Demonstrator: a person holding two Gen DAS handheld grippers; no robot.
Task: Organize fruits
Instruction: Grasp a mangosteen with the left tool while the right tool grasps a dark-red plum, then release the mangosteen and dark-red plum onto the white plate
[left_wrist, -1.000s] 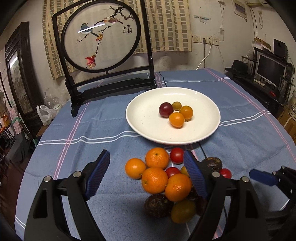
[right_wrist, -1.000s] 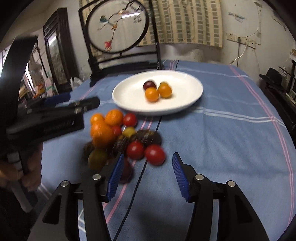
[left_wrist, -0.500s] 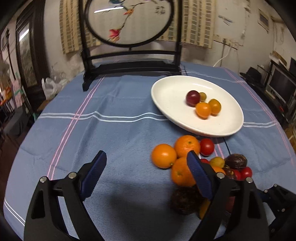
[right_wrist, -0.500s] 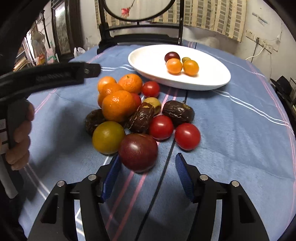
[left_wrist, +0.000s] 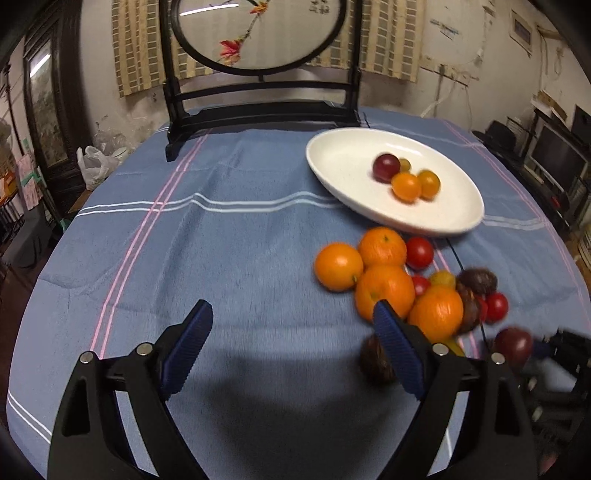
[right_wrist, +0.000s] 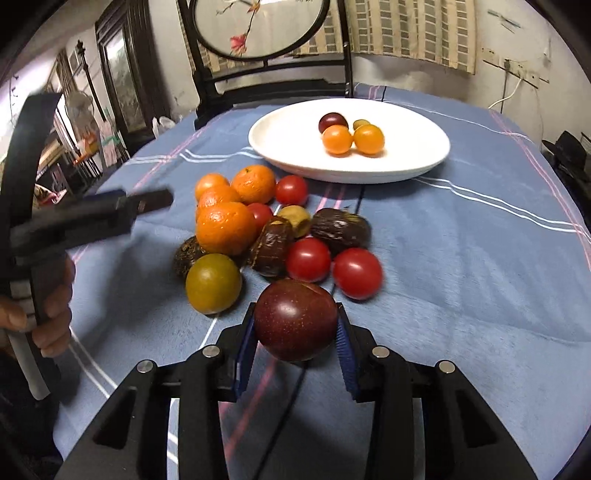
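Observation:
My right gripper is shut on a dark red plum, at the near edge of a fruit pile: oranges, red tomatoes, a green-yellow plum and dark wrinkled fruits. A white plate beyond the pile holds a dark plum and small orange fruits. My left gripper is open and empty above the blue cloth, left of the pile. The plate and the held plum show in the left wrist view too.
A black wooden stand with a round embroidered screen stands at the table's far edge. A thin black cable runs across the blue tablecloth under the pile. Furniture and a monitor stand off to the right.
My right gripper moved in and closed on the dark red plum. My left gripper shifted left, away from the fruit pile, still open.

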